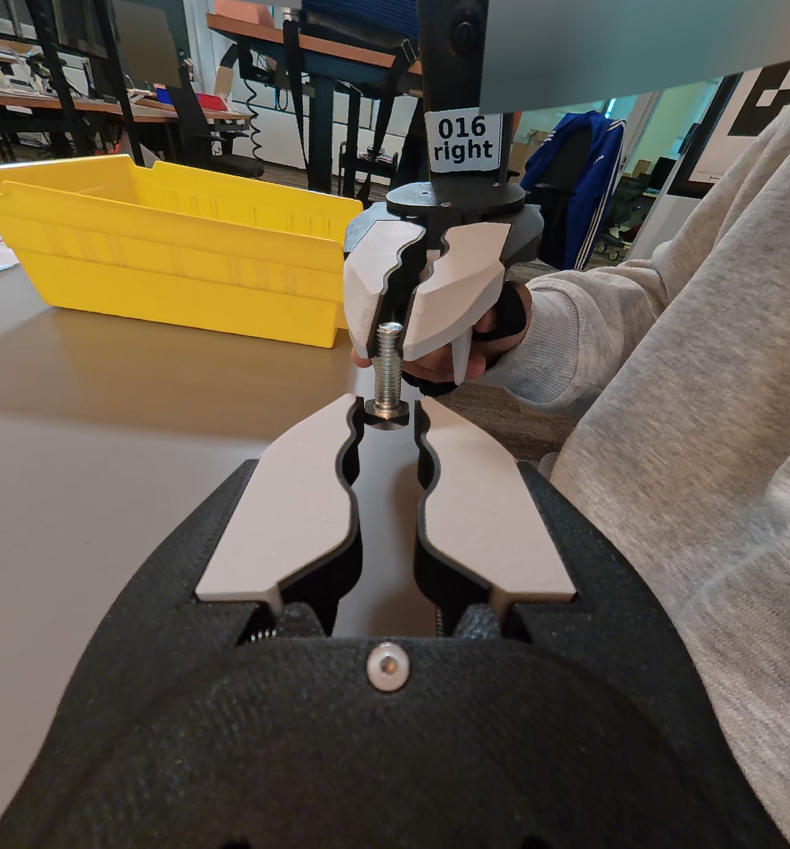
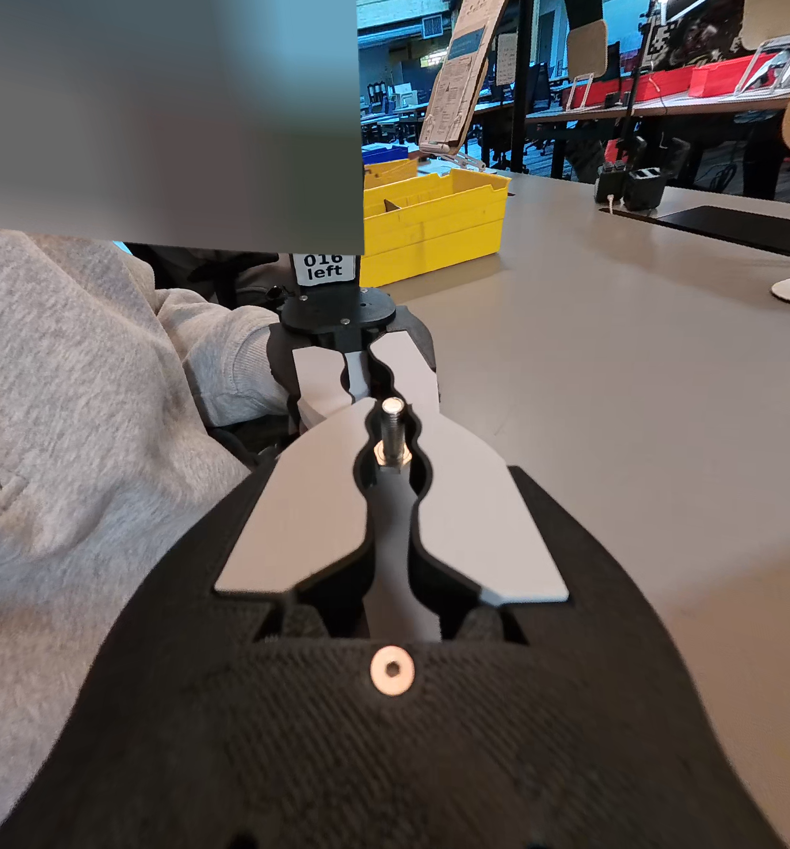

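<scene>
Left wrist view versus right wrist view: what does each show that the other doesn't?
Only the left wrist view shows the bolt's head between the left gripper's tips, and a blue jacket. Only the right wrist view shows a black mat and red bins. Both show the bolt, both grippers, the right gripper, a yellow bin and the table.

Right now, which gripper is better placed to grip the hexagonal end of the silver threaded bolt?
Left gripper: its open fingers flank the hexagonal end of the bolt; the right gripper clamps the thread.
</scene>
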A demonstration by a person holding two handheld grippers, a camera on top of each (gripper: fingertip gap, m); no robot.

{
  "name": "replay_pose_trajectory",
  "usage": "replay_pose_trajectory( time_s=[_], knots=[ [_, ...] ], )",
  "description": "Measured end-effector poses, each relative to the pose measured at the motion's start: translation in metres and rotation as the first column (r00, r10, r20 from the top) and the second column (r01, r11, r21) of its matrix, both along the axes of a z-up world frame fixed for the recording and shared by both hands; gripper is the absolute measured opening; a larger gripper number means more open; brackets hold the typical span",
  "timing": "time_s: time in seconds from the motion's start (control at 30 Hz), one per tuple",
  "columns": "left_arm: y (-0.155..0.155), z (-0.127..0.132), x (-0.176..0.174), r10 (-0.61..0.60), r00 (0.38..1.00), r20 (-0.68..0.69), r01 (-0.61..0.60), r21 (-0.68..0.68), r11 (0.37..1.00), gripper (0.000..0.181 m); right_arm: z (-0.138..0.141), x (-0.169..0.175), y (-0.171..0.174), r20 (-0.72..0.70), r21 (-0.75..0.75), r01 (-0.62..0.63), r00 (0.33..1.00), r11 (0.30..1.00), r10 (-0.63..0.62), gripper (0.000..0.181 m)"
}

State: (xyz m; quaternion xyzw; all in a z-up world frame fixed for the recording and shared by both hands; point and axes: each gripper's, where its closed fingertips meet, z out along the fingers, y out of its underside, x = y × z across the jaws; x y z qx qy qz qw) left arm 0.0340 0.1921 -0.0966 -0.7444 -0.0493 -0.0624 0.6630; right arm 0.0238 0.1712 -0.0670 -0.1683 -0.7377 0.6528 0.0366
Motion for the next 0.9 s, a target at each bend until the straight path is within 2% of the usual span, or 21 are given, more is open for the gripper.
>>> replay_pose_trajectory(
  time_s=[0.6,0.73,0.9],
  knots=[
    [0.002,0.002,-0.003,0.039,0.998,-0.053,-0.038,0.008,0.999,0.018,0.002,-0.003,-0.001,-0.033,-0.038,0.009,0.999,0.999,-0.011,0.009],
    [0.002,0.004,-0.009,0.066,0.996,-0.063,-0.065,0.022,0.998,0.018,0.008,-0.01,0.004,-0.072,-0.069,0.058,0.995,0.996,-0.063,0.023],
    [0.002,0.005,-0.014,0.086,0.995,-0.049,-0.084,0.03,0.996,0.018,0.009,-0.014,0.008,-0.039,-0.101,0.077,0.996,0.992,-0.081,0.024]
  ],
)
